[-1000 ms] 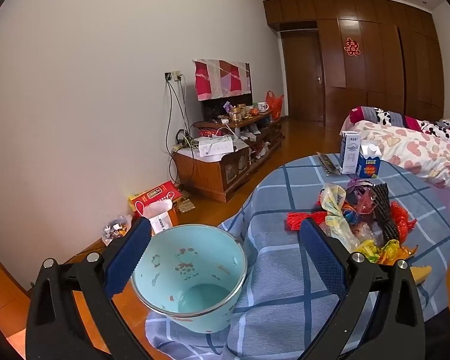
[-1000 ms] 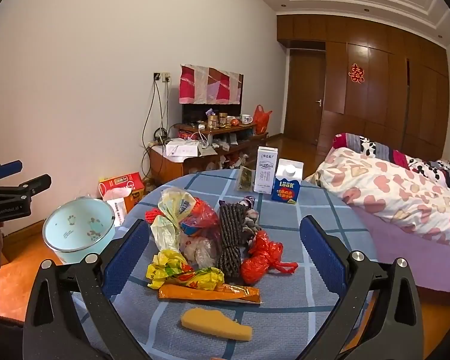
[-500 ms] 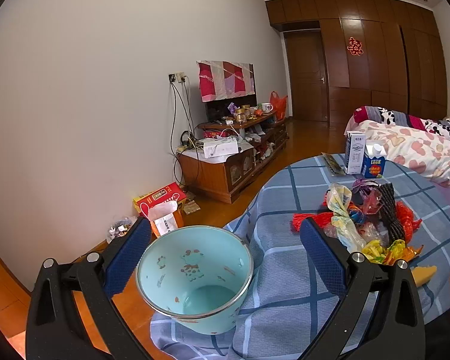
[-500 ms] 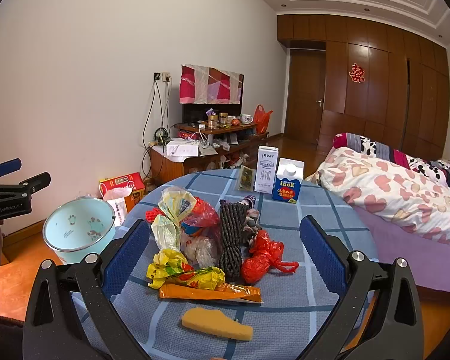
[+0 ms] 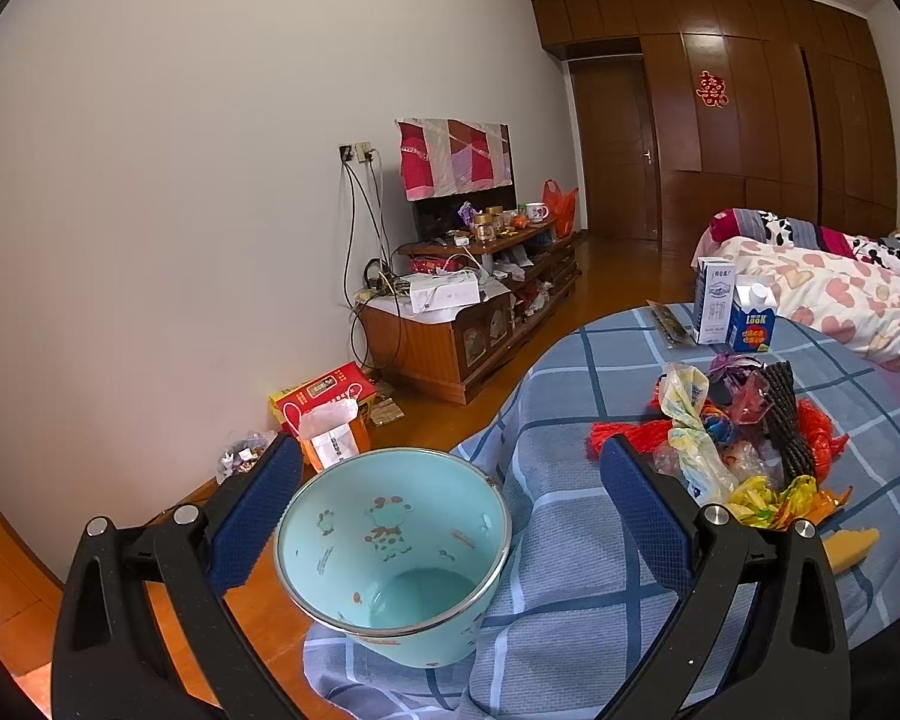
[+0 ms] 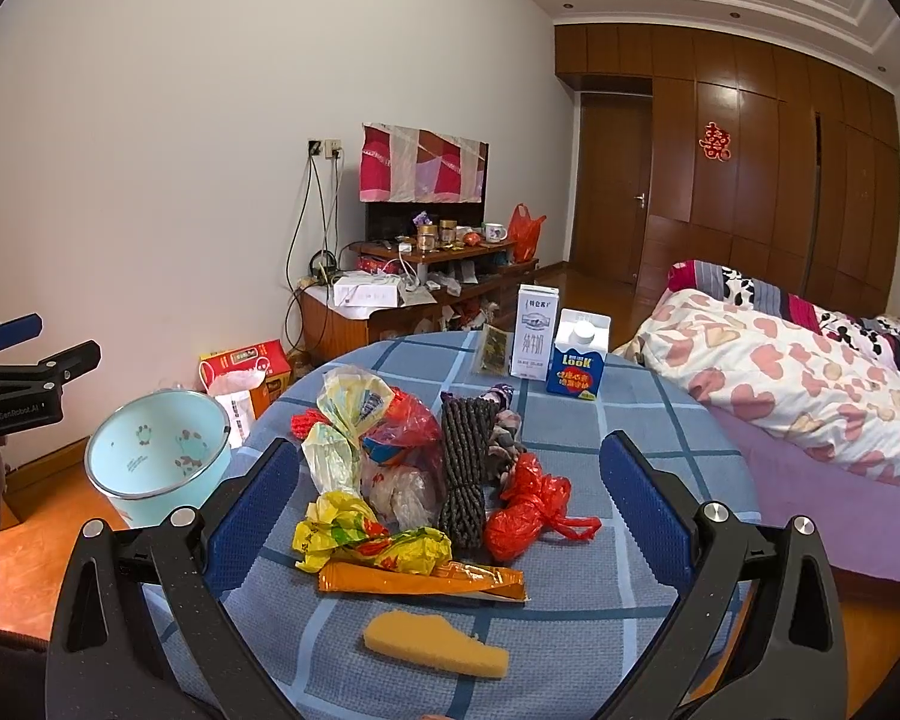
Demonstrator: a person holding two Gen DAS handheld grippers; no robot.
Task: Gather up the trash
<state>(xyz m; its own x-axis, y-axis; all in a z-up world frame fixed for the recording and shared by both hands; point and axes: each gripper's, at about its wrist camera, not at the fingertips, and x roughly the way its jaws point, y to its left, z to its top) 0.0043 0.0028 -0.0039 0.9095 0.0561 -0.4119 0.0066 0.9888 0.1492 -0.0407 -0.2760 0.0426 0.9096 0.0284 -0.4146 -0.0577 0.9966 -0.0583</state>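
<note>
A light blue bucket (image 5: 393, 552) with cartoon prints stands at the table's left edge, empty; it also shows in the right wrist view (image 6: 159, 456). My left gripper (image 5: 450, 516) is open, its blue pads either side of the bucket, not touching. A trash pile lies on the blue checked tablecloth (image 6: 570, 438): yellow wrappers (image 6: 366, 537), an orange sachet (image 6: 420, 581), a red bag (image 6: 525, 519), black rope (image 6: 465, 468), clear and yellow bags (image 6: 354, 402), a yellow sponge piece (image 6: 435, 651). My right gripper (image 6: 447, 516) is open above the pile's near side.
Two cartons (image 6: 561, 354) and a flat packet (image 6: 492, 351) stand at the table's far side. A bed (image 6: 798, 384) is on the right. A TV cabinet (image 6: 384, 306) and red box (image 6: 246, 366) line the wall on the left. Wooden floor surrounds the table.
The left gripper has shifted slightly, so the bucket sits more centred between its fingers. The right gripper has barely moved. Both stay open.
</note>
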